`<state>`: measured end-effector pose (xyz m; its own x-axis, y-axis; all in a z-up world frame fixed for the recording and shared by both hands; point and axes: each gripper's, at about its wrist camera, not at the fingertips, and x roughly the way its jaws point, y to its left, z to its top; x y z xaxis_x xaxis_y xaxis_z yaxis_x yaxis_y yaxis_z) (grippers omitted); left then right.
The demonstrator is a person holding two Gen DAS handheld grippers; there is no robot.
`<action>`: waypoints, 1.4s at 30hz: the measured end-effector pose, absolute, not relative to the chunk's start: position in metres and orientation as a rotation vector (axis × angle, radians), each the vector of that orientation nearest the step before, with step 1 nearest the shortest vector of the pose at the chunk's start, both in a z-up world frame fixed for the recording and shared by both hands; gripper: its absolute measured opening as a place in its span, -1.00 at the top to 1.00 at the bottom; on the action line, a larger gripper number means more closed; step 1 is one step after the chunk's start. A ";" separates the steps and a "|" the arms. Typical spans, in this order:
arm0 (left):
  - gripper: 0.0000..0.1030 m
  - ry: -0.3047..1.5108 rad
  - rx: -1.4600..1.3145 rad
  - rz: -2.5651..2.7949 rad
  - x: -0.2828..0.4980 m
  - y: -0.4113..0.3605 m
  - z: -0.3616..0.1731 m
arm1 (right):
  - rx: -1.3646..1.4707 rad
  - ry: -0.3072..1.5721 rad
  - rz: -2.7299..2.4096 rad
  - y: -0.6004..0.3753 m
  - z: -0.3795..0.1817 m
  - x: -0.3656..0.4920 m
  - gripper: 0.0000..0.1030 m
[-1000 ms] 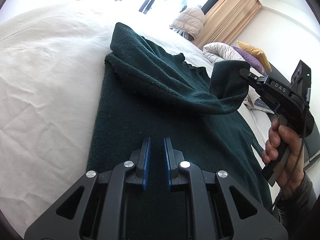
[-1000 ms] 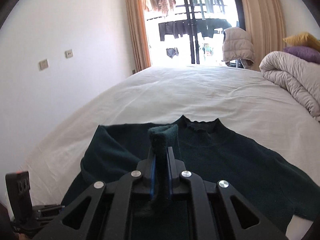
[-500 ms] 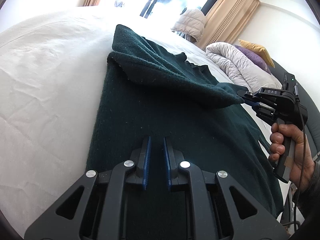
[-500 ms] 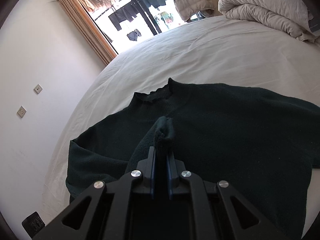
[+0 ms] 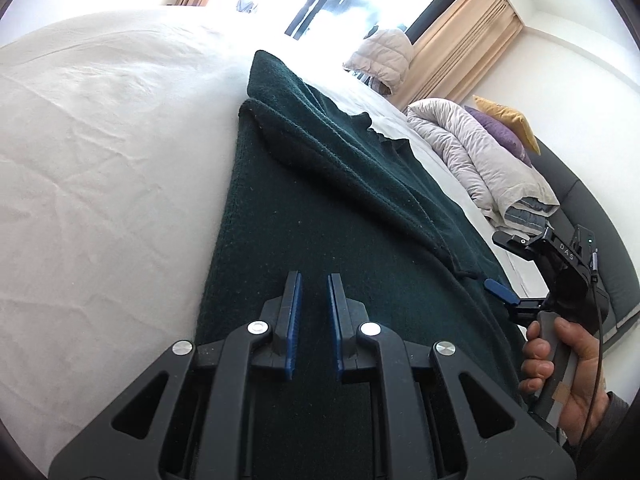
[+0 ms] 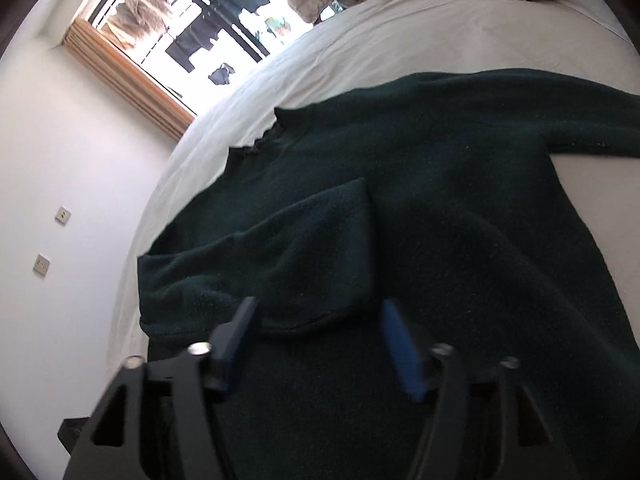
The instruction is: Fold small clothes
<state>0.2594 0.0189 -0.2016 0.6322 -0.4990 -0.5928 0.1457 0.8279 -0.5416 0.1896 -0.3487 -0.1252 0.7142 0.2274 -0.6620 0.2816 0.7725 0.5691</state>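
Observation:
A dark green sweater [image 5: 320,216] lies flat on the white bed [image 5: 100,160]. Its left sleeve [image 6: 280,252] is folded across the body, cuff near the chest middle. My left gripper [image 5: 313,280] hovers low over the sweater's lower body with its blue pads a narrow gap apart and nothing between them. My right gripper [image 6: 320,312] is open wide just behind the sleeve cuff and holds nothing. It also shows in the left wrist view [image 5: 508,268], at the sweater's right edge. The other sleeve [image 6: 560,120] stretches out to the right.
A rumpled grey duvet [image 5: 480,160] with purple and yellow pillows [image 5: 508,128] lies at the bed's head. A puffy jacket [image 5: 380,56] sits by the bright window with tan curtains [image 5: 460,40]. A white wall with sockets [image 6: 48,240] is to the left.
My right gripper carried the sleeve cuff down across the sweater's body, laid it flat and opened, letting it go. The left gripper stayed in place.

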 end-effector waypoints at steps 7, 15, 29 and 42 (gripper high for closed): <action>0.75 0.812 -0.468 -0.380 0.261 0.016 -0.202 | 0.750 0.839 0.068 -0.361 -0.131 0.235 -0.49; 0.75 0.813 -0.491 -0.388 0.260 0.018 -0.203 | 0.514 0.879 0.135 -0.342 -0.117 0.269 0.84; 0.75 0.813 -0.479 -0.375 0.259 0.019 -0.202 | 0.508 0.526 0.177 -0.383 -0.032 0.302 0.91; 0.75 0.811 -0.479 -0.373 0.258 0.015 -0.202 | 0.688 1.078 0.161 -0.373 -0.146 0.294 -0.07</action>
